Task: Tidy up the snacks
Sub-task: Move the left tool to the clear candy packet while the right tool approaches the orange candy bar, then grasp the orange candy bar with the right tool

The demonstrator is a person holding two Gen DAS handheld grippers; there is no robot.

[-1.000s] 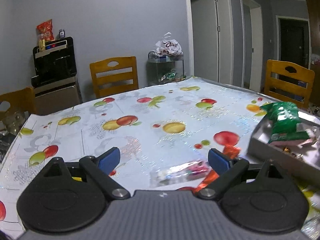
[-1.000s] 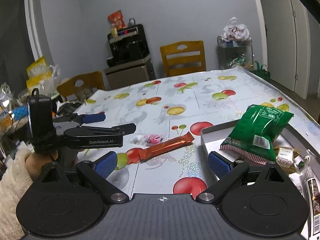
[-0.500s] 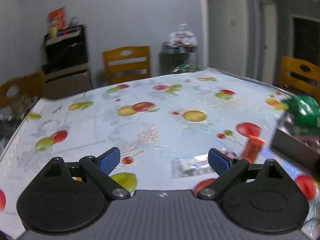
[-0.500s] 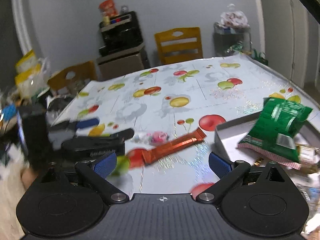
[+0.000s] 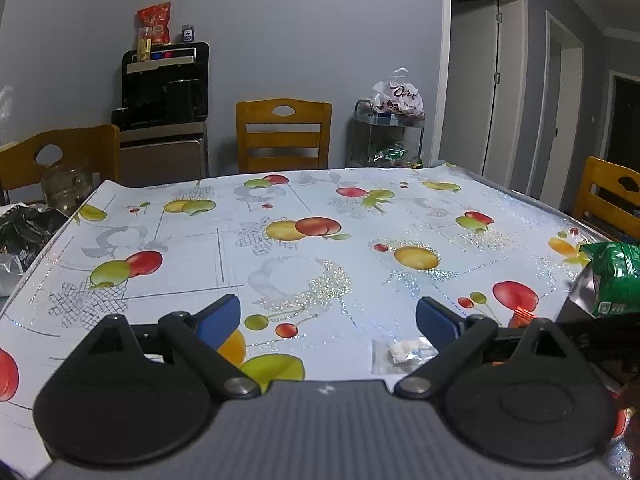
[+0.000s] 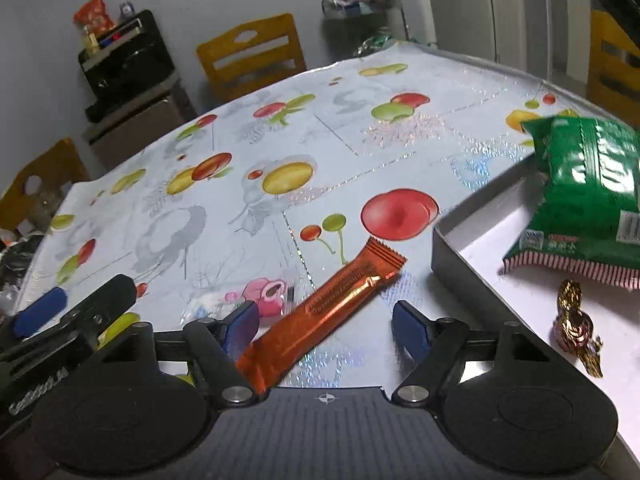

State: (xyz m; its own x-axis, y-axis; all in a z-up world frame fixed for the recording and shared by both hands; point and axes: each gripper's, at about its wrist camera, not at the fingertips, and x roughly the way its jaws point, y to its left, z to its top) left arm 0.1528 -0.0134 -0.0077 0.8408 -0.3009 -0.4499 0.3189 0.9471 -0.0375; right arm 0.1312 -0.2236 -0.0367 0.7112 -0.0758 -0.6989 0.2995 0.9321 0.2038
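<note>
An orange snack bar [image 6: 328, 304] lies slantwise on the fruit-print tablecloth. My right gripper [image 6: 326, 322] hangs low over it with its jaws closing; the bar's near half sits between the blue pads, close to the left one, and neither pad presses on it. Beside the bar lies a small clear packet with a pink sweet [image 6: 260, 300], which also shows in the left wrist view [image 5: 404, 354]. My left gripper [image 5: 328, 318] stands open over bare cloth with nothing between its fingers. A grey tray [image 6: 452, 240] at the right holds a green bag [image 6: 588, 196] and a gold-wrapped sweet [image 6: 576, 320].
The left gripper [image 6: 80, 302] sits just left of the right one. Wooden chairs [image 5: 282, 136] stand around the table, with a black water dispenser [image 5: 164, 92] and a wire cart [image 5: 386, 136] by the far wall. Dark bags [image 5: 24, 236] lie off the left edge.
My right gripper has dropped and moved forward onto the orange bar, tilting down, and its jaws have narrowed. My left gripper has shifted left, so the clear packet now lies by its right finger.
</note>
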